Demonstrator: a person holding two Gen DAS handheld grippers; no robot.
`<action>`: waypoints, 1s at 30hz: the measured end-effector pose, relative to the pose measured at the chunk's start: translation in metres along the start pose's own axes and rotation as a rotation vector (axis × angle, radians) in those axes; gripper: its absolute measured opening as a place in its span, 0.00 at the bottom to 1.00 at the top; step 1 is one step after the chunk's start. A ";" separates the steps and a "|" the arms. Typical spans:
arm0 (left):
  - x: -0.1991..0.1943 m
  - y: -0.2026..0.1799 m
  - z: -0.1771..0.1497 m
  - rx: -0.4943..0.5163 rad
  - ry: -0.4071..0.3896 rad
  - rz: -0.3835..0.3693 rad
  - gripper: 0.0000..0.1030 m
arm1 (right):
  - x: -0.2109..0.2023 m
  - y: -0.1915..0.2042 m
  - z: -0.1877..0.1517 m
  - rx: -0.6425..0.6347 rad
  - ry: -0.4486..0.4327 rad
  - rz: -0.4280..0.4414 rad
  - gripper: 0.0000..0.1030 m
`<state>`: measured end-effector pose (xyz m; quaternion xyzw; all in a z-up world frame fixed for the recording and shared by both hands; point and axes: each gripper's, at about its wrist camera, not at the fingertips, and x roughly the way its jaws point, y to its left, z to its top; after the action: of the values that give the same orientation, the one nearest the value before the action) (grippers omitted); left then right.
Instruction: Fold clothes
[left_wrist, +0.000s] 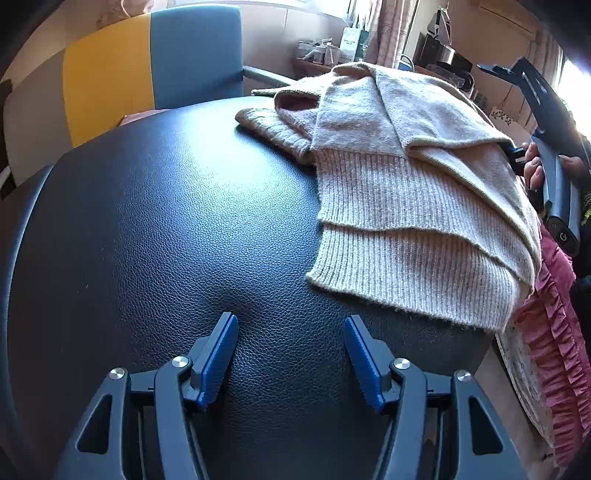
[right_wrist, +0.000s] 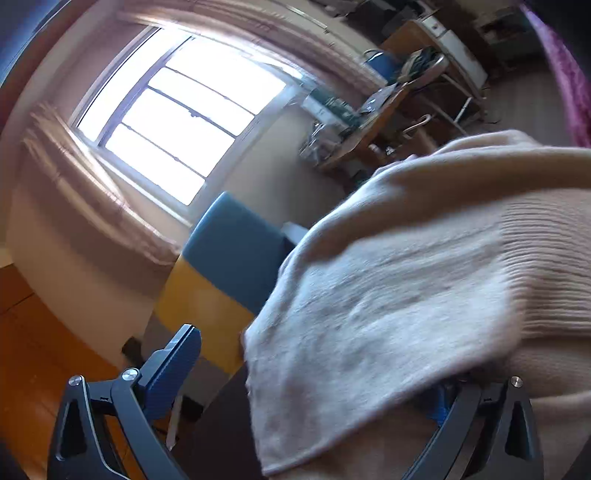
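The beige knit sweater (left_wrist: 417, 192) is lying in layers on the far right part of the black leather-look worktop (left_wrist: 166, 229), its ribbed hem edges stacked one over another and one corner hanging past the worktop edge. The layers are sitting fairly squarely, which suggests a fold is being laid down or adjusted; whether more folds are to come, one moment cannot settle.

The left gripper (left_wrist: 291, 354) is hovering low over bare worktop with its blue-padded jaws standing wide apart and nothing between them, probably waiting clear of the cloth so it does not drag the layers.

The left wrist view is showing what the other cannot: the right gripper (left_wrist: 515, 153) is reaching into the sweater's right edge, held by a hand (left_wrist: 535, 166), with its tips buried under the fabric. A pink ruffled fabric (left_wrist: 557, 332) is hanging beside the worktop.

The right wrist view is giving the close side: the sweater (right_wrist: 388, 314) is draping across the right gripper (right_wrist: 314, 373), whose left finger (right_wrist: 173, 362) is standing well out to the side, bare, while the other finger is mostly covered by knit. The jaws are looking spread, so the cloth is likely resting on them rather than being pinched. A window (right_wrist: 177, 110) and a blue-and-yellow chair (right_wrist: 225, 269) are filling the background.
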<state>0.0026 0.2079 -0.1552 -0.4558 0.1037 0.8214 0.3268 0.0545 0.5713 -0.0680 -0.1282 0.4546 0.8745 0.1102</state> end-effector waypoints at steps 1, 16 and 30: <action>0.000 0.000 0.000 0.001 0.001 -0.002 0.59 | 0.000 0.005 -0.004 0.000 0.016 0.037 1.00; -0.017 0.006 0.012 -0.011 -0.009 -0.005 0.58 | -0.031 0.027 -0.062 0.002 0.168 0.291 1.00; 0.002 -0.091 0.115 0.223 -0.095 -0.059 0.59 | -0.078 -0.011 -0.074 0.028 0.115 0.136 1.00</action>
<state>-0.0191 0.3324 -0.0801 -0.3800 0.1653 0.8155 0.4040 0.1402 0.5113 -0.0924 -0.1454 0.4802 0.8646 0.0261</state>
